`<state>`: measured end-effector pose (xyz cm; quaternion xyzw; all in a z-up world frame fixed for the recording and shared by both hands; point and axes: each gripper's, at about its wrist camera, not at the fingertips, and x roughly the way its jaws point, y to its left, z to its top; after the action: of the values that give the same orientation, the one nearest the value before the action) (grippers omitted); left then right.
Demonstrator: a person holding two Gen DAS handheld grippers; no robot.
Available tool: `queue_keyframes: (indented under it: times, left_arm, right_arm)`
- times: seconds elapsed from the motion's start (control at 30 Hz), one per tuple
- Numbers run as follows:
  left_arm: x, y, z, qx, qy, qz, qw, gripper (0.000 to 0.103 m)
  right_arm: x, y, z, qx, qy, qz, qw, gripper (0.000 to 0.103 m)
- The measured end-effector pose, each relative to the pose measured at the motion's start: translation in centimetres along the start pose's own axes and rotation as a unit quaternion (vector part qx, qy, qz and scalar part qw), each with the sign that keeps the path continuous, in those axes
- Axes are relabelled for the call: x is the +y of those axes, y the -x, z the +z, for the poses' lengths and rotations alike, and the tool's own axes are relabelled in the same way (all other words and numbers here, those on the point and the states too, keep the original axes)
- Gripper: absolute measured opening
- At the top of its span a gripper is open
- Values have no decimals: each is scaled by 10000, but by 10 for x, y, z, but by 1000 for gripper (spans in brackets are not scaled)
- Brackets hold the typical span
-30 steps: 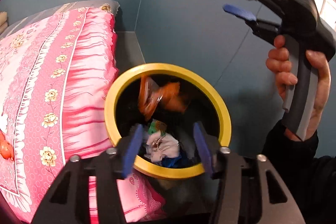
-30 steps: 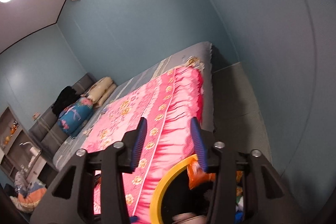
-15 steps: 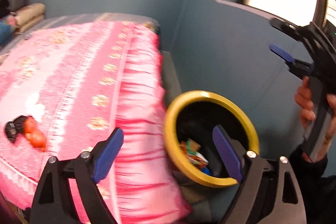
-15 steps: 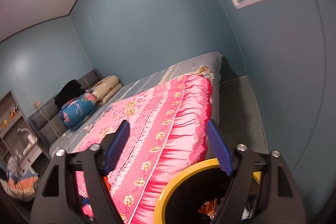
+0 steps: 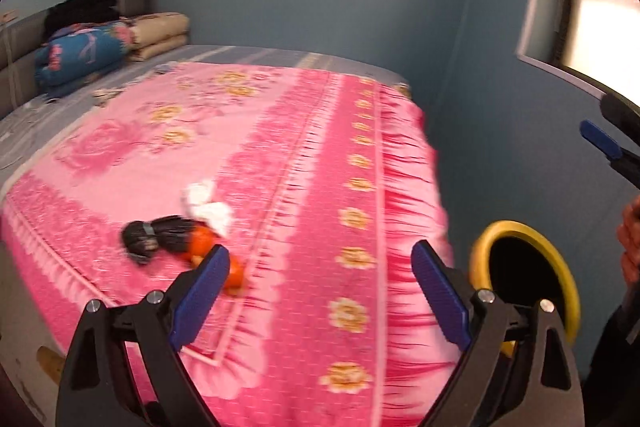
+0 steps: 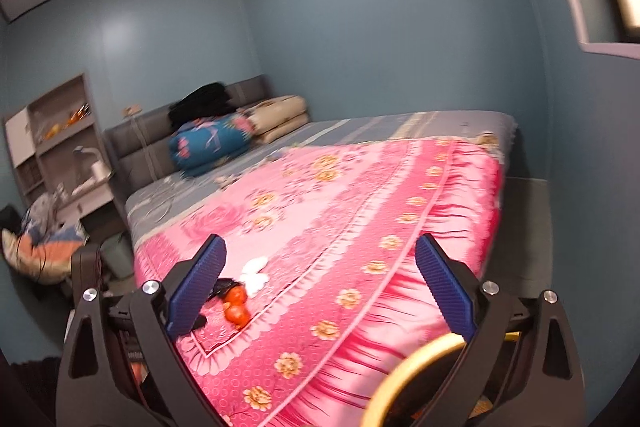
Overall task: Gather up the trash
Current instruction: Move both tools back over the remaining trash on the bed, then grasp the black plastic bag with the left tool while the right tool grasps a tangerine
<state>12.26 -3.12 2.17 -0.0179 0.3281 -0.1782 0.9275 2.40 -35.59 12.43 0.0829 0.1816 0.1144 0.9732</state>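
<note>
The left tool (image 5: pixel 316 291) is seen with its jaws spread wide and opening further; nothing is between them. The right tool (image 6: pixel 318 281) is likewise released, its jaws opening, with nothing gripped.

The remaining trash is found on the pink floral bedspread (image 5: pixel 304 163), ahead of and to the left of the left tool. It is a small cluster: a black crumpled wrapper (image 5: pixel 154 233), an orange wrapper (image 5: pixel 204 243) touching it, and a white crumpled tissue (image 5: pixel 208 207) just beyond them. The cluster's long axis is seen running from the left tool's far left toward its left finger (image 5: pixel 200 297), whose tip overlaps the orange piece in the view. Blur prevents finer detail.

In the right wrist view the same cluster (image 6: pixel 236 297) is noted just beside the right tool's left finger (image 6: pixel 196 291), ahead and low.

The yellow-rimmed bin (image 5: pixel 556 267) is located to the right of the left tool, beside the bed edge, and directly beneath the right tool.
</note>
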Motion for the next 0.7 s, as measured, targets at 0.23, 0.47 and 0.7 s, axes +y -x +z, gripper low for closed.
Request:
queue_keyframes:
  times: [0.23,0.47,0.7]
  left_arm:
    - [98,-11,-2,29,457,906,9948,89]
    - [168,-47,-5,325,751,1402,9867,89]
    - [209,-93,-14,627,1250,1431,9798,89]
  right_arm:
    - [49,-86,-27,616,536,394,9959,92]
    - [94,-175,-69,1580,695,771,9820,92]
    - [131,-244,-115,2295,1048,970,9628,92]
